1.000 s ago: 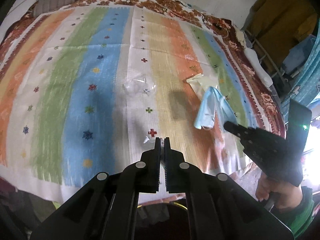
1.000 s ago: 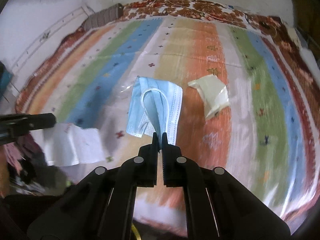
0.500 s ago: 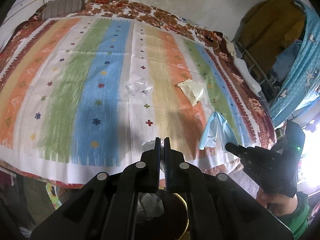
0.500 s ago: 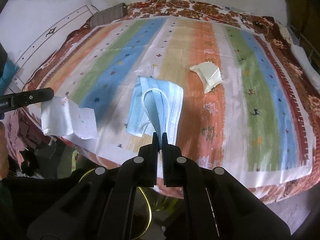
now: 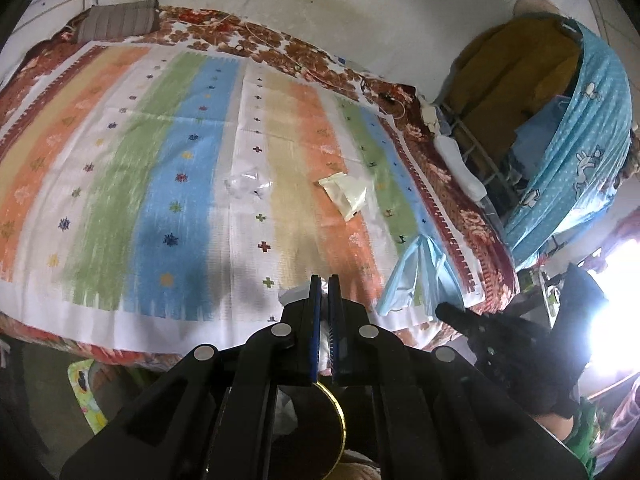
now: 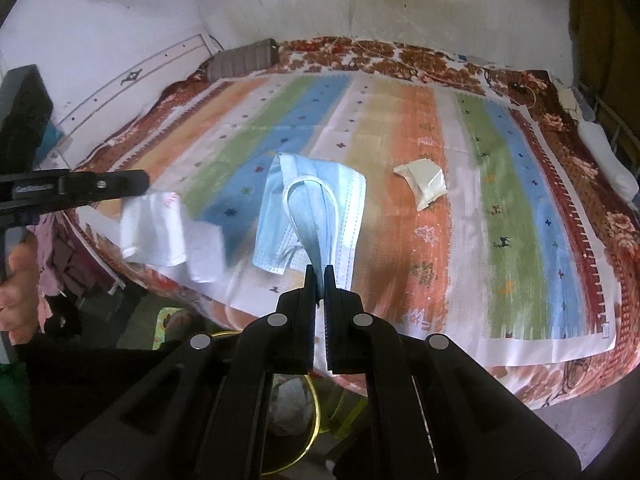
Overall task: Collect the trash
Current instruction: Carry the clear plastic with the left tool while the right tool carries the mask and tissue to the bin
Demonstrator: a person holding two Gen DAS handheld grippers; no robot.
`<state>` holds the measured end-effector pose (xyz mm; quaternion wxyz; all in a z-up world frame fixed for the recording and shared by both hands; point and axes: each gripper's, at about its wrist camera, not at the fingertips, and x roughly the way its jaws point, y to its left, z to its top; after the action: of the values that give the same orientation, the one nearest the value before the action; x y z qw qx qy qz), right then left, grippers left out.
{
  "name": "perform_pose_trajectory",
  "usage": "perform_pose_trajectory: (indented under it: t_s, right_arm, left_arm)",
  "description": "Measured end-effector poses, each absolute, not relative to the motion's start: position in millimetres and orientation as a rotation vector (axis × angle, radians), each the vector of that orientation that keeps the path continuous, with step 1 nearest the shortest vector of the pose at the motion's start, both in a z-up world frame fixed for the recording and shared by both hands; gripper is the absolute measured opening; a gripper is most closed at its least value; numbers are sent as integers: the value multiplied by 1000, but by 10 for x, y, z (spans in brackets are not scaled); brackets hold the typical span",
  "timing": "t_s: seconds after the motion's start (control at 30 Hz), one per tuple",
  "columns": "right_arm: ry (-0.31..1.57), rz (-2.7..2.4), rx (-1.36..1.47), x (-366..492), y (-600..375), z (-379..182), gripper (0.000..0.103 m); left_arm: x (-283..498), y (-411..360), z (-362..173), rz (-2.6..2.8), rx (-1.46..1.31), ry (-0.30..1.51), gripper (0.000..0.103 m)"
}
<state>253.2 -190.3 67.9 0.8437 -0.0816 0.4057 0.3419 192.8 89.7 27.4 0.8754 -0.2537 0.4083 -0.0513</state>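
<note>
My left gripper (image 5: 325, 280) is shut on a white paper tissue (image 5: 291, 294), which hangs from it at the bed's near edge. The right wrist view shows that same gripper (image 6: 142, 180) from the side with the tissue (image 6: 160, 228) dangling. My right gripper (image 6: 319, 270) is shut on a blue face mask (image 6: 312, 216); the left wrist view has this gripper (image 5: 440, 309) and mask (image 5: 416, 276) at the right. A bin with a gold rim (image 6: 316, 404) stands on the floor below both grippers. A pale yellow wrapper (image 6: 422, 182) and a clear plastic scrap (image 5: 246, 186) lie on the striped bedspread (image 5: 180, 168).
A grey pillow (image 5: 116, 24) lies at the bed's far left corner. A rack with a yellow garment and a blue curtain (image 5: 580, 152) stands right of the bed. A hand (image 6: 16, 280) holds the left gripper. A green patterned item (image 5: 86, 392) lies on the floor.
Both grippers have drawn back and up from over the bed to its near edge, carrying the tissue and the mask. The gold-rimmed bin has come into view beneath them.
</note>
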Motion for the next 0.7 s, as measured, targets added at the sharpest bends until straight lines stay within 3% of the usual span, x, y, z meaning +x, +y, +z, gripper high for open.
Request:
perform_pose_trajectory:
  t_s: [0.7]
  right_arm:
    - [825, 755, -150, 1975, -1980, 650, 3]
  left_arm:
    - [1468, 729, 333, -127, -473, 823, 3]
